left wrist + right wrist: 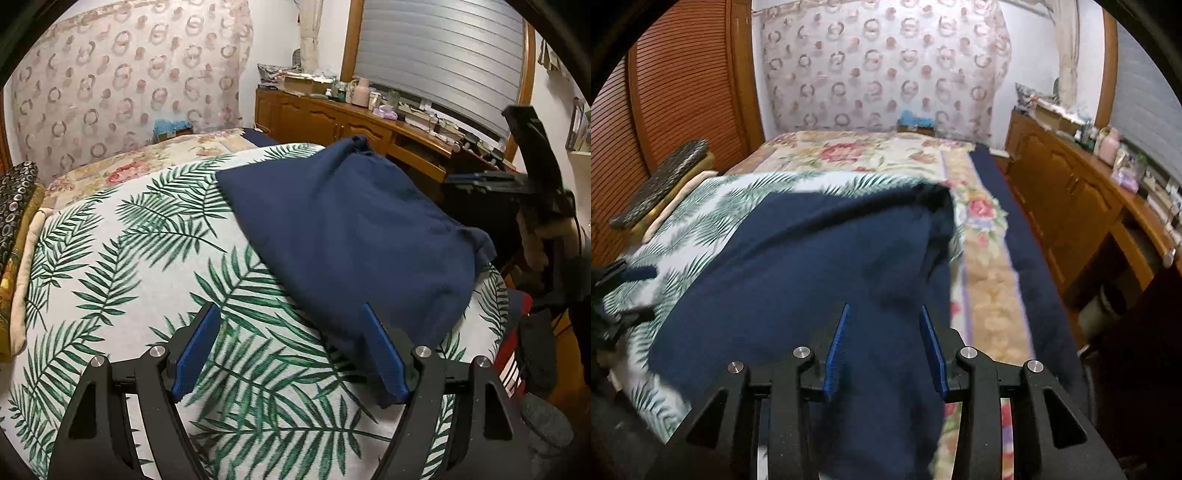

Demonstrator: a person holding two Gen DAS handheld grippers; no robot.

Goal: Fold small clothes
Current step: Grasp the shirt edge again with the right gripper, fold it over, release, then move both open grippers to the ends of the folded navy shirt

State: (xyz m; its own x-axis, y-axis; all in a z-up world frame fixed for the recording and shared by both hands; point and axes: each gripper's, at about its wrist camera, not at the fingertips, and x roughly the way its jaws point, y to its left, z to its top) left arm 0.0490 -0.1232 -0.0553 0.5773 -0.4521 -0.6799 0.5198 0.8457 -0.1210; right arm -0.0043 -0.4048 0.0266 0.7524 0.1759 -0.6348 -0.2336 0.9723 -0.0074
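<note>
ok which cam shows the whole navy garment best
The left wrist view: the navy garment lies on the palm-leaf sheet with most of its outline visible, apart from the near edge behind the left gripper. The right wrist view is blurred, and the right gripper hides its near part.

home bedrm | bed [871,155] | wood dresser [332,122] | shuttered window [443,59]

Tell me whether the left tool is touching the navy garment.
Cannot tell. In the left wrist view the left tool is open, one finger overlapping the navy garment; contact unclear.
</note>
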